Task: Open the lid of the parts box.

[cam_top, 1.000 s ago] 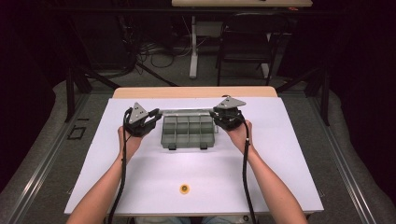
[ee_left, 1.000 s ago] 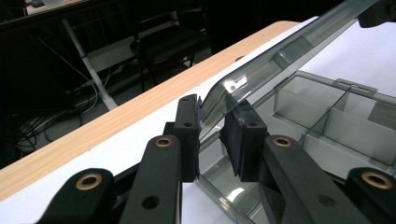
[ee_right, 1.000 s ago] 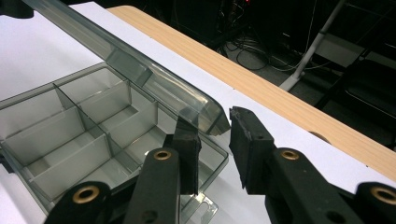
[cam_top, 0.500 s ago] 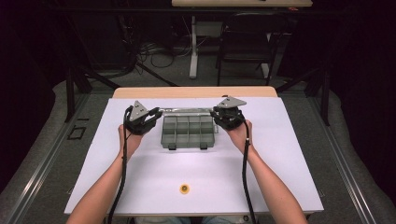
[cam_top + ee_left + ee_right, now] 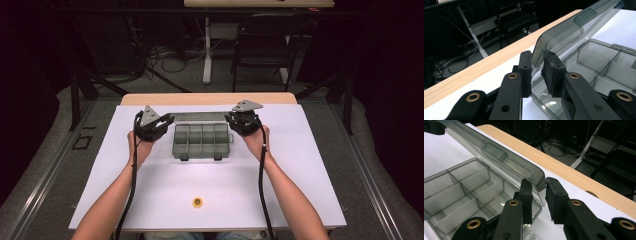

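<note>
- Organizer box (image 5: 201, 141) of smoky plastic sits far on the white table (image 5: 165, 185), its compartments empty, its lid (image 5: 564, 35) raised at the far side.
- Left gripper (image 5: 537, 68) has its pads around the lid's left corner, nearly pressing; right gripper (image 5: 539, 195) brackets the right corner the same way.
- I judge the lid is being swung; the next move needs both hands turning together.
- Small yellow ring (image 5: 198, 202) lies near, well apart.

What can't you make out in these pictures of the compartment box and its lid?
- High view: small yellow thing, too small to identify.
- Left gripper view: near corner of the box, hidden behind the fingers.
- Right gripper view: lid, far end cut off by the top edge.
</note>
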Demonstrator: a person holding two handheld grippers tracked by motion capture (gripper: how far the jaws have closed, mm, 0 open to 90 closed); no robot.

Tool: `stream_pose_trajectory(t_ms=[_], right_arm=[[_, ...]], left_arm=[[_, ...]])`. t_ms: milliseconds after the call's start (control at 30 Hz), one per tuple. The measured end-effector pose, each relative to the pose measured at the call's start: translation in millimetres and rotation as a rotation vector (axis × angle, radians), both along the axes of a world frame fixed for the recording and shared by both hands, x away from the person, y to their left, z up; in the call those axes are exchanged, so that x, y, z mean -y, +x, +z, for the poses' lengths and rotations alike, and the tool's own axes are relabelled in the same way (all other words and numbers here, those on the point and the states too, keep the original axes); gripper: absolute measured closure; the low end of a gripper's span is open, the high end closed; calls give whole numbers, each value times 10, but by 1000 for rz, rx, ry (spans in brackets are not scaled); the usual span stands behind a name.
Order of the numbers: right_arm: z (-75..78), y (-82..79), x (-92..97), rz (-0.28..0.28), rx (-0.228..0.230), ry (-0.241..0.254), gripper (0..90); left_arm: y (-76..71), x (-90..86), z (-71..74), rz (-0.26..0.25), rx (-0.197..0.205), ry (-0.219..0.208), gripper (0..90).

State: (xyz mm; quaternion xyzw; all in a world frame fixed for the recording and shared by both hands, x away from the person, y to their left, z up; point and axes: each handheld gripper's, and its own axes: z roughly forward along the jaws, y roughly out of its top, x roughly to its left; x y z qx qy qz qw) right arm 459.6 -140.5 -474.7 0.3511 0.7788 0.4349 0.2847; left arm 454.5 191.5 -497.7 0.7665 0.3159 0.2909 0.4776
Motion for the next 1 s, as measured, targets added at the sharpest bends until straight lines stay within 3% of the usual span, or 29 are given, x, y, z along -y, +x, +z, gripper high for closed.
stream_pose_trajectory(t_ms=[600,1000], right_arm=[[-87,167,-1,-30,-38,9,802],[-75,272,-2,-49,-55,28,823]], left_arm=[[124,28,-22,18,-16,10,770],[199,27,-46,35,-32,-6,790]])
